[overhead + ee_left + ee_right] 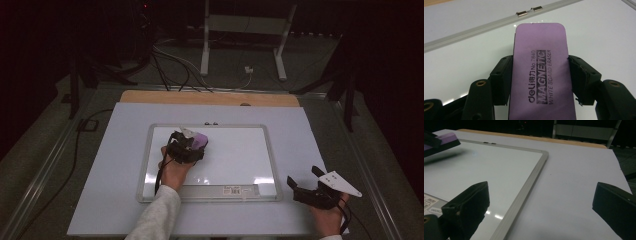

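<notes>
Step in hand, as I read it: wiping the white rectangular whiteboard with the pale metal frame (270,150) using the purple flat magnetic whiteboard eraser with black printed lettering (541,75). Left gripper (192,142) is over the upper-left part of the board, jaws part-closed and pressing the eraser's two long sides; in the left gripper view the pads (504,77) bear on it about mid-length, with the rounded far end projecting well beyond the fingertips toward the board's top frame and its two small metal clips (527,11). Whether the felt underside touches the board cannot be told; the right gripper view shows the eraser's end (447,138) tilted, with a shadow beneath. Right gripper (305,182) is held off the board, near its lower-right corner above the light grey table sheet (310,125), jaws wide apart, nothing between them. No marks visible on the board. Next move likely calls for keeping the eraser flat, pressing lightly, and sweeping across without knocking the frame; grip should hold
</notes>
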`<state>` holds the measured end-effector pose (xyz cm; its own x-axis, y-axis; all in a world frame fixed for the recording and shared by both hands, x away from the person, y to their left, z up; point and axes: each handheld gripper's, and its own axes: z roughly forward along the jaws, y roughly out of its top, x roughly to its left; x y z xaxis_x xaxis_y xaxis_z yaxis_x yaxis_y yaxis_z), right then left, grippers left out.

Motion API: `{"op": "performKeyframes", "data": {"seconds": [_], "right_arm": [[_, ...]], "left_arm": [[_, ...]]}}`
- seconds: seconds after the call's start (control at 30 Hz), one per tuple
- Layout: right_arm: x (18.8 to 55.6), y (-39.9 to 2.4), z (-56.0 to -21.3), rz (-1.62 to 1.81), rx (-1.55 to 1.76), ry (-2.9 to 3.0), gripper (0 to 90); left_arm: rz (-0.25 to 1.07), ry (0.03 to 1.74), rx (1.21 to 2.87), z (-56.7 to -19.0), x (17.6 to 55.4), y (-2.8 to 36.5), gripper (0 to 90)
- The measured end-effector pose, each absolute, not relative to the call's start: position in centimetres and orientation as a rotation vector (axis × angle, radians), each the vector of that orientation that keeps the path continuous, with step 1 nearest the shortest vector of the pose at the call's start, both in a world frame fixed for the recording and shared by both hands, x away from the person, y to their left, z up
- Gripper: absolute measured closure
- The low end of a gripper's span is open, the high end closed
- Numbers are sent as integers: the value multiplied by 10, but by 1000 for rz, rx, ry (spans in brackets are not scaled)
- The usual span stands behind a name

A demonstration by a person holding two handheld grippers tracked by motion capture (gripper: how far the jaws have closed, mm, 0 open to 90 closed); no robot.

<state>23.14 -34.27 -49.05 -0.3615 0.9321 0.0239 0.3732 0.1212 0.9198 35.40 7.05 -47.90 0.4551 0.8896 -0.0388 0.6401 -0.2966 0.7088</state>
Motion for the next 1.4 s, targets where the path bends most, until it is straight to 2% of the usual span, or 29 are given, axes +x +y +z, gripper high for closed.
{"op": "performKeyframes", "data": {"seconds": [0.7,0.93,1.1,1.17,1.27,1.4], "right_arm": [[231,-340,-492,1217,1261,1826,13],[232,-339,-492,1215,1257,1830,13],[232,-338,-492,1216,1256,1830,13],[232,-339,-492,1215,1260,1829,13],[231,-340,-492,1218,1262,1825,13],[231,-340,-491,1220,1260,1824,13]], "left_arm": [[445,1424,1990,-487,285,144,416],[439,1449,1969,-493,277,158,408],[518,1407,1986,-490,275,155,264],[555,1365,1997,-486,272,152,245],[589,1289,2026,-481,266,148,258],[580,1272,2070,-484,263,148,327]]}}
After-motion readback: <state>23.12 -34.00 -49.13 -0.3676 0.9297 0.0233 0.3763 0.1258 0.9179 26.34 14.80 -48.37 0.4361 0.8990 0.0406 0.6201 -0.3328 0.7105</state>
